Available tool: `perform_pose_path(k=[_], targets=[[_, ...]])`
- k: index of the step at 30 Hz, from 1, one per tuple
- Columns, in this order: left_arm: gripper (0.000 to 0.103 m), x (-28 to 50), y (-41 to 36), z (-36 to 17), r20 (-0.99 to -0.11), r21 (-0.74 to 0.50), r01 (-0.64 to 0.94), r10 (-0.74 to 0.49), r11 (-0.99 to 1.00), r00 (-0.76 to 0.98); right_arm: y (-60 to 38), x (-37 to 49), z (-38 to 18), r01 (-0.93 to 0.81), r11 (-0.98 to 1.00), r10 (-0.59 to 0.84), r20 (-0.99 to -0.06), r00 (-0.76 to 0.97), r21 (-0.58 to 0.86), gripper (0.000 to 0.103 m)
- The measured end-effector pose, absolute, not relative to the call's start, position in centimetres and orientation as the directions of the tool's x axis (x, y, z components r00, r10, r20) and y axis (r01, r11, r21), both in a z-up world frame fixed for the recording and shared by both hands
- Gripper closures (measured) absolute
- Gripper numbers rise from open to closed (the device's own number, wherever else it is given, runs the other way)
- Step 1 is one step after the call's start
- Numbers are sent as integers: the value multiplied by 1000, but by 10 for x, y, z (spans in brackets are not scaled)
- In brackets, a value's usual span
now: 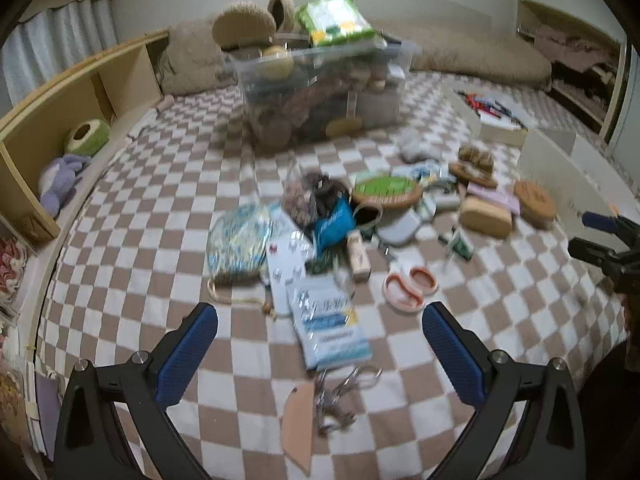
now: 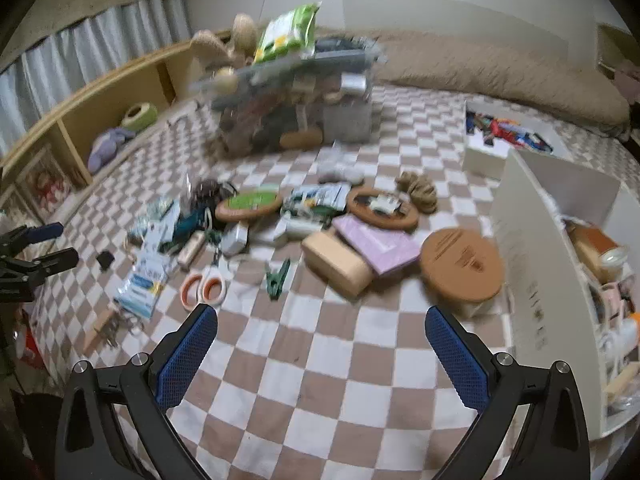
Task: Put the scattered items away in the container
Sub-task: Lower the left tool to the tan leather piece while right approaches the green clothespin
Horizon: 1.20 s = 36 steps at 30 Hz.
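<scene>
1. A clear plastic container stands on the bed's checkered blanket, packed above its rim with brown, tan and grey things too blurred to name; a green-and-white packet lies on top of the load.
2. The scattered items lie on the blanket in front of the container: a white-and-blue pouch, orange-handled scissors, a blue bag, a green-topped oval lid, a round cork lid and a tan block.
3. To the right of the container, a low white box holds red, blue and dark pieces.
4. Only the right wrist view shows inside the tall white box further right of the container: an orange-brown box, a jar and small clutter. It also shows a green clip and a lilac frame.
5. Only the left wrist view shows clearly metal keys and a tan tag.
6. The left gripper is spread wide, grasping nothing.
7. The right gripper is likewise released and empty above bare blanket.
</scene>
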<state>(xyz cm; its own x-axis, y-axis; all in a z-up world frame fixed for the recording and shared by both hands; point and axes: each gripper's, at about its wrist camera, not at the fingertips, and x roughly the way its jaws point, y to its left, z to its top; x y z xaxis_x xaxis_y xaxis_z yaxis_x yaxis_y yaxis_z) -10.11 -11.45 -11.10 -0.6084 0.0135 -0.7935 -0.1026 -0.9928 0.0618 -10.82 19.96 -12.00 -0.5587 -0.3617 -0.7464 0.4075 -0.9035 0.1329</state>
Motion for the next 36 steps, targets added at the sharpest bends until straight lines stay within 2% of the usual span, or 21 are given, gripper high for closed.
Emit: perform_pose_path(k=[8, 17, 22, 27, 36], targets=[[0, -83, -128, -141, -867, 67, -171, 28, -983, -498, 174, -105, -154, 454, -885, -335, -811, -479, 97, 0], [0, -63, -136, -181, -930, 133, -270, -26, -954, -367, 138, -101, -185, 532, -842, -318, -877, -361, 87, 0], [0, -59, -147, -202, -941, 160, -258, -69, -953, -331, 126, -100, -203, 545, -832, -309, -903, -298, 104, 0], [0, -64, -165, -213, -936, 176, -201, -100, -964, -338, 119, -93, -217, 572, -819, -256, -919, -298, 43, 0], [0, -76, -196, -218, -935, 110, -141, -54, -984, -350, 128, -85, -223, 582, -812, -283, -900, -332, 41, 0]])
